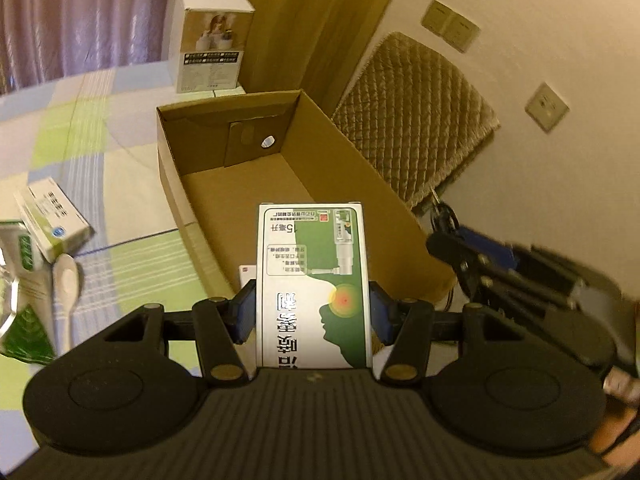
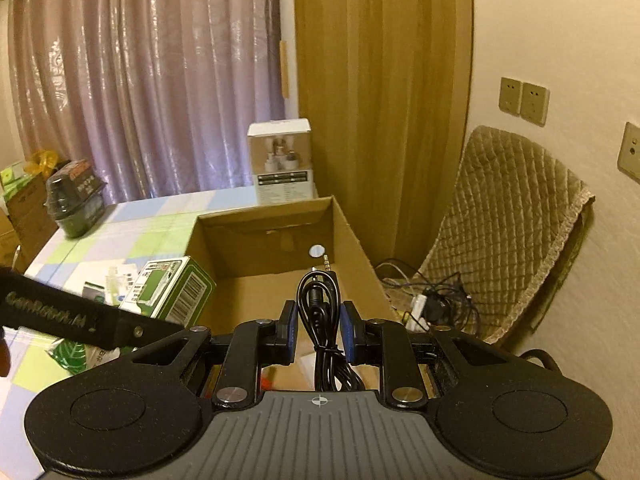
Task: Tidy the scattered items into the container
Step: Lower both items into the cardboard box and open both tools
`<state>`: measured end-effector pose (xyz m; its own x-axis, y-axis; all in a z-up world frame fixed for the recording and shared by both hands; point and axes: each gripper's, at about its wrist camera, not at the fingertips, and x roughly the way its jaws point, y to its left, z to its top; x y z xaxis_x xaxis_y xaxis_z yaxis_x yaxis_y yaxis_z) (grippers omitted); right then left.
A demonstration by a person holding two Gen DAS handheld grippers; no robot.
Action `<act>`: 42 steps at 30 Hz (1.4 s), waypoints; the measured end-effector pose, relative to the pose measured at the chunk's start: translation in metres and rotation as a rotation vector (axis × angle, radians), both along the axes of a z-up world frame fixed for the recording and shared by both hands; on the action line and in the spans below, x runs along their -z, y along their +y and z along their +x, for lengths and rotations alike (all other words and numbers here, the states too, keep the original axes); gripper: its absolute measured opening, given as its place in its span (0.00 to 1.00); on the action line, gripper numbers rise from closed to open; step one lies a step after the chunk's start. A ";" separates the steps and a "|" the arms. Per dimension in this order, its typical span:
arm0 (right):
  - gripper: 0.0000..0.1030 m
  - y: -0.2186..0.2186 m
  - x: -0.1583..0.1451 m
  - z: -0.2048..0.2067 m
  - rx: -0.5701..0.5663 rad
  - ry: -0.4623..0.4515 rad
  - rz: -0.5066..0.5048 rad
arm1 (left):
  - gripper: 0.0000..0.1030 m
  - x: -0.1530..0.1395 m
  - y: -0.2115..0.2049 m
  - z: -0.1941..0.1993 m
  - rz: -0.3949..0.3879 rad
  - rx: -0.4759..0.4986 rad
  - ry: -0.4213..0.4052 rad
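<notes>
Two tongs carry items toward an open cardboard box (image 1: 360, 168) (its floor bare): left tongs (image 1: 312, 312) pinching a green-and-white carton (image 1: 312, 280), right tongs (image 2: 318, 330) pinching a coiled black audio cable (image 2: 320, 312).

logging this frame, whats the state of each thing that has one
left gripper: shut on green and white box
right gripper: shut on coiled black audio cable
cardboard box: open-topped, floor mostly bare
white spoon: lying on the tablecloth
tall white carton: upright behind the cardboard box

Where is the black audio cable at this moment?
In the right wrist view, the black audio cable is held between the pads of the right gripper, at the near end of the cardboard box.
</notes>
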<state>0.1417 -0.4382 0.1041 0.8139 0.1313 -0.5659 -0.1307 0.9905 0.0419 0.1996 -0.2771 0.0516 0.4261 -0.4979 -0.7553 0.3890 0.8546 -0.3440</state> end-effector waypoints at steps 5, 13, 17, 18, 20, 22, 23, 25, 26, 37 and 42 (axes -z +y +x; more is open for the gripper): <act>0.24 -0.007 0.004 0.009 0.011 0.009 0.006 | 0.49 0.009 -0.002 0.016 -0.042 -0.085 0.042; 0.24 -0.009 0.013 0.019 0.017 0.023 0.015 | 0.48 0.021 -0.008 0.026 -0.079 -0.090 0.082; 0.24 -0.009 0.016 0.022 0.019 0.031 0.017 | 0.50 0.026 -0.004 0.028 -0.097 -0.109 0.093; 0.24 -0.009 0.017 0.022 0.019 0.032 0.017 | 0.50 0.027 -0.003 0.027 -0.094 -0.110 0.092; 0.24 -0.009 0.019 0.023 0.018 0.036 0.017 | 0.50 0.028 0.001 0.027 -0.091 -0.115 0.090; 0.24 -0.008 0.021 0.023 0.016 0.041 0.018 | 0.50 0.030 0.006 0.027 -0.095 -0.126 0.093; 0.24 -0.008 0.022 0.022 0.014 0.044 0.019 | 0.50 0.030 0.009 0.027 -0.096 -0.130 0.094; 0.24 -0.006 0.024 0.022 0.011 0.048 0.020 | 0.51 0.031 0.013 0.026 -0.091 -0.132 0.092; 0.24 -0.006 0.024 0.022 0.010 0.049 0.020 | 0.51 0.030 0.014 0.025 -0.090 -0.133 0.091; 0.24 0.004 0.024 0.023 -0.012 0.046 0.017 | 0.55 0.025 0.029 0.019 -0.089 -0.148 0.065; 0.25 0.010 0.023 0.027 -0.024 0.030 -0.011 | 0.56 0.024 0.033 0.018 -0.092 -0.155 0.066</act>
